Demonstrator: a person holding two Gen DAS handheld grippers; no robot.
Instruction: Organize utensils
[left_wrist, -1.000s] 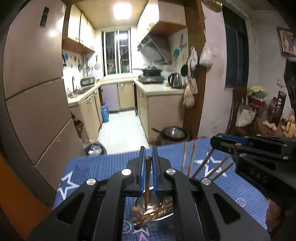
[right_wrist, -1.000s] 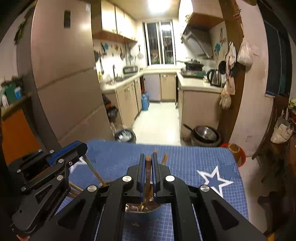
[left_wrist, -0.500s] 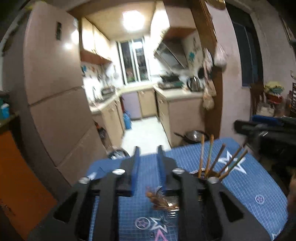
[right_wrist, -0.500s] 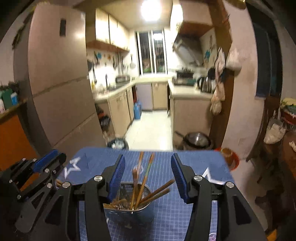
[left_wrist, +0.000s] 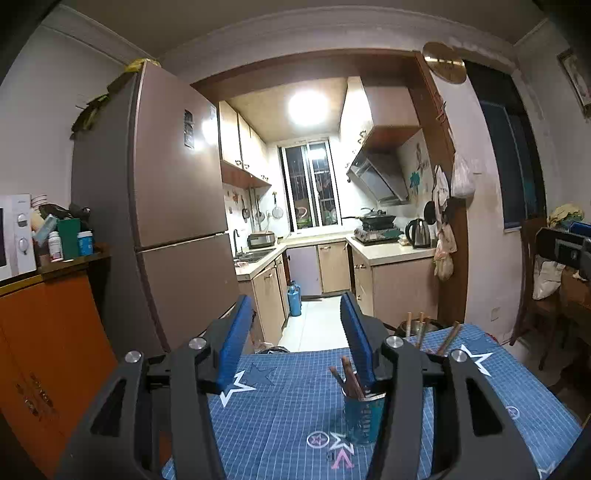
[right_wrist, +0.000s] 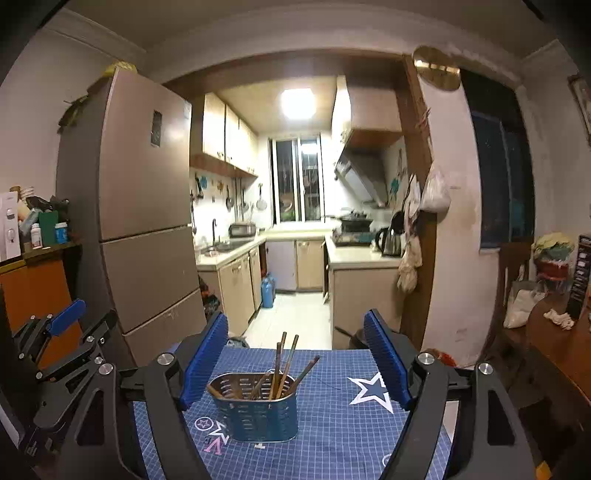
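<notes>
On the blue grid-mat counter (right_wrist: 332, 435) chopsticks (right_wrist: 280, 365) stand in the metal caddy (right_wrist: 255, 406) and more in a glass cup (left_wrist: 360, 417), both claws, left (left_wrist: 295, 343) and right (right_wrist: 295, 362), spread wide, empty; a careless swing could tip either holder.

left gripper (left_wrist: 295, 332): released chopstick, spread, raised | right gripper (right_wrist: 295, 354): same

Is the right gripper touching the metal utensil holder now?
Apart. In the right wrist view, the right gripper has its jaws spread wide, and blue mat shows between each of them and the utensil holder.
</notes>
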